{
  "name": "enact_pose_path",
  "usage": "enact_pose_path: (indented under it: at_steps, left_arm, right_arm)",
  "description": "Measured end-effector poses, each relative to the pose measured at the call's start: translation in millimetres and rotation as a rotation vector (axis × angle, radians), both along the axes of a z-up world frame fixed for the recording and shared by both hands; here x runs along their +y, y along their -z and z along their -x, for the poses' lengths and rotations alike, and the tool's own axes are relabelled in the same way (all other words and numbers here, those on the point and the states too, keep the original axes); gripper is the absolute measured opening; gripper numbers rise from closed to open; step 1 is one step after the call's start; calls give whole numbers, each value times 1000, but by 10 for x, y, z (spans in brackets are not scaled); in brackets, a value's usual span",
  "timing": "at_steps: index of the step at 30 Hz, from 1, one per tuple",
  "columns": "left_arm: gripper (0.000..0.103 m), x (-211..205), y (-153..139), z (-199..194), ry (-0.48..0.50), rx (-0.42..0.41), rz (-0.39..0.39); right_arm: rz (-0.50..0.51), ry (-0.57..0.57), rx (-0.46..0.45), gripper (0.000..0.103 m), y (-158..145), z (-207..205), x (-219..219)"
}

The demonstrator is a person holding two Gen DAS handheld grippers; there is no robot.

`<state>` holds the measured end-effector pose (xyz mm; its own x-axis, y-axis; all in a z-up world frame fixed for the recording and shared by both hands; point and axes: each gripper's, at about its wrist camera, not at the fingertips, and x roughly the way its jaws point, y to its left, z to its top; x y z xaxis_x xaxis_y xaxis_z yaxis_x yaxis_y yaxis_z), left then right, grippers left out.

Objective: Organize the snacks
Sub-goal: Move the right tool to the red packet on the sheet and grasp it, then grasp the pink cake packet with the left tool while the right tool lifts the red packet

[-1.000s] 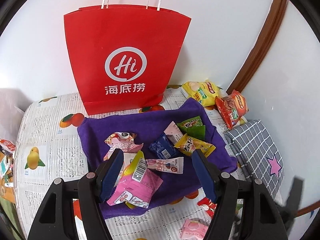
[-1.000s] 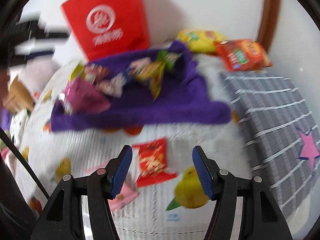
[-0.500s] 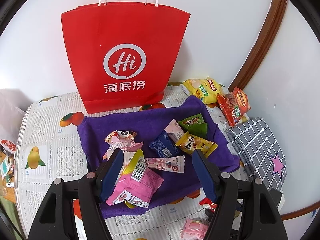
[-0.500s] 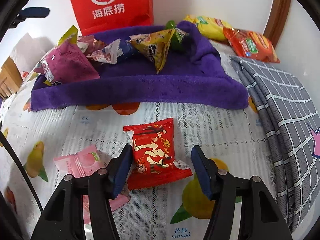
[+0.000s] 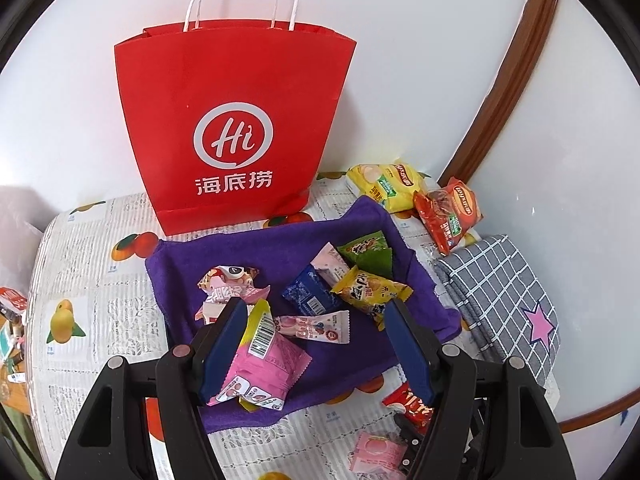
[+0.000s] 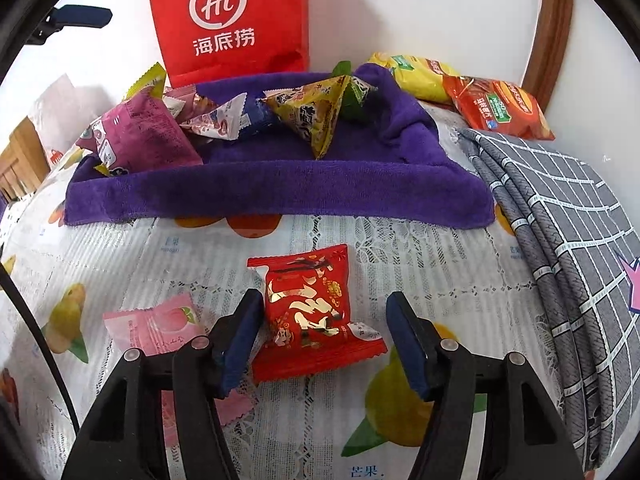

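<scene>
I have the right gripper (image 6: pixel 324 340) low over the tablecloth (image 6: pixel 120 248) near its front edge, jaws spread wide with the red packet (image 6: pixel 310 312) lying flat between them. The left pad looks to be at the packet's edge, the right pad stands clear, so nothing is gripped yet. I straddle it that way so that closing catches it across its narrow width.

The pink packet (image 6: pixel 154 326) lies just left of it on the cloth, partly under my left finger, and I judge it comes next.

The purple towel (image 6: pixel 280 192) sits behind, toward the back edge in front of the red bag (image 6: pixel 232 20), and holds the gathered snacks; that is where the red packet belongs.

My left gripper (image 5: pixel 316 344) hangs released above the towel's near edge, holding nothing. From its view the big pink pouch (image 5: pixel 264 368) seems to lie beneath its left finger, though I can't say whether they touch.
</scene>
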<state>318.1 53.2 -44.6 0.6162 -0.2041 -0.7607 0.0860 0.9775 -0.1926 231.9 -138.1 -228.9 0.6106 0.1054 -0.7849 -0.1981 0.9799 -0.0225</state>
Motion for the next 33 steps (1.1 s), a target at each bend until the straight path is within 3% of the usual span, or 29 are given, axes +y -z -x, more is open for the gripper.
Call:
enact_pose_path:
  at_steps: [9, 13, 33]
  left_arm:
    - [69, -14, -33, 30, 13, -6, 8]
    - [69, -2, -40, 30, 11, -6, 11]
    - [69, -45, -43, 52, 23, -9, -2]
  right_arm:
    - [2, 2, -4, 63, -4, 4, 5]
    - [3, -19, -11, 53, -14, 24, 39]
    - [8, 8, -19, 50, -27, 47, 34]
